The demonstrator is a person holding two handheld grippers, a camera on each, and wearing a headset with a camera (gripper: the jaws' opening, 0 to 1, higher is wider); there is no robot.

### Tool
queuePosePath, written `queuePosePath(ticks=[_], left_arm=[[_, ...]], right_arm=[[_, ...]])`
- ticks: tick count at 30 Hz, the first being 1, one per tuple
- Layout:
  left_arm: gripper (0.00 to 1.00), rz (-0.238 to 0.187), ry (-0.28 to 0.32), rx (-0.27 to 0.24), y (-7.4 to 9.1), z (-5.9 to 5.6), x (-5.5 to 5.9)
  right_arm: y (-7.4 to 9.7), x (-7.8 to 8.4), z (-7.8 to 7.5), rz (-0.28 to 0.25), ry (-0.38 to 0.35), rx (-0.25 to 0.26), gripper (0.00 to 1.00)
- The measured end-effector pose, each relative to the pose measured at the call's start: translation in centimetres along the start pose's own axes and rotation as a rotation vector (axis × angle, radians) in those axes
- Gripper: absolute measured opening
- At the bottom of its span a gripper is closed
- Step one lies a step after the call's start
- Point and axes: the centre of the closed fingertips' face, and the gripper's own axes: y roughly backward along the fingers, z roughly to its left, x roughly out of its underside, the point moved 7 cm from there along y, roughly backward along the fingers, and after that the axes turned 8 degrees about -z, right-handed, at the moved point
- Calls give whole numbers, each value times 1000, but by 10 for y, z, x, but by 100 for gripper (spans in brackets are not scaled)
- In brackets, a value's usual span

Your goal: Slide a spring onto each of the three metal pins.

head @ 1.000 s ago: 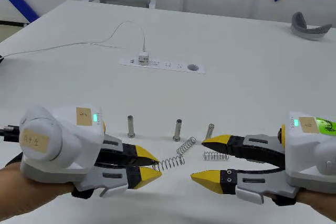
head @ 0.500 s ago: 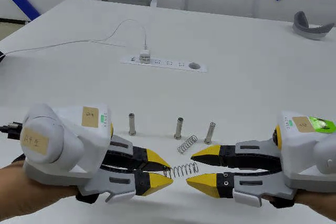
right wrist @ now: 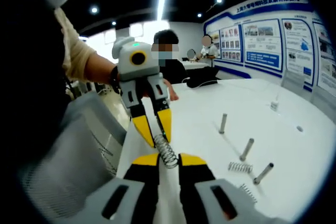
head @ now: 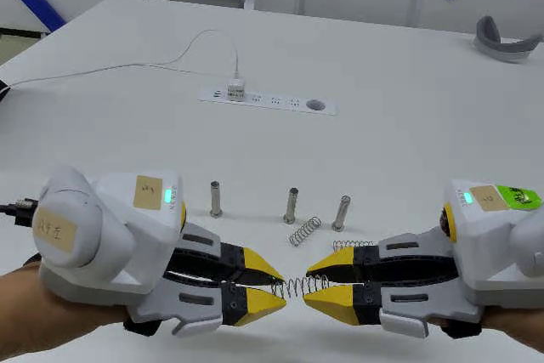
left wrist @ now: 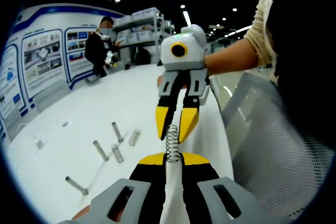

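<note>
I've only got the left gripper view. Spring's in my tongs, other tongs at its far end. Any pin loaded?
Observer: No. Head view: left pin, middle pin and right pin all stand upright, bare.
Operator: Spare springs?
Observer: Two on the table: a loose spring just in front of the middle and right pins, a second spring partly behind the right tongs.
Operator: Right side gripping?
Observer: Right gripper view: the held spring ends between its yellow tips; pinched or not, I can't tell.

Paper label (head: 56, 229) on left tool (head: 283, 290) unreadable; posters (right wrist: 262, 38) too.
</note>
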Motion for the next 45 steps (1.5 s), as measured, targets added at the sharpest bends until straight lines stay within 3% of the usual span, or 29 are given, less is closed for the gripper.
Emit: queuePosePath(ticks=[6, 9, 11, 22, 31, 39, 45], left_arm=[[10, -10, 1, 0, 0, -1, -1], [10, 0, -18, -5, 0, -1, 0], [10, -10, 1, -3, 0, -1, -1], [10, -1, -22, -15, -4, -2, -1], [10, 5, -19, -33, -8, -1, 2], [10, -12, -11, -55, -9, 1, 0], [9, -60, 43, -74, -6, 3, 3]], right_arm=[[1, -6, 1, 32, 18, -22, 14], [2, -10, 5, 58, 26, -59, 13], [3, -13, 5, 71, 44, -67, 12], [-1, -29, 6, 122, 107, -85, 12], [-7, -37, 7, 129, 135, -91, 12], [-15, -45, 7, 97, 145, -91, 12], [-19, -45, 6, 97, 132, -81, 15]])
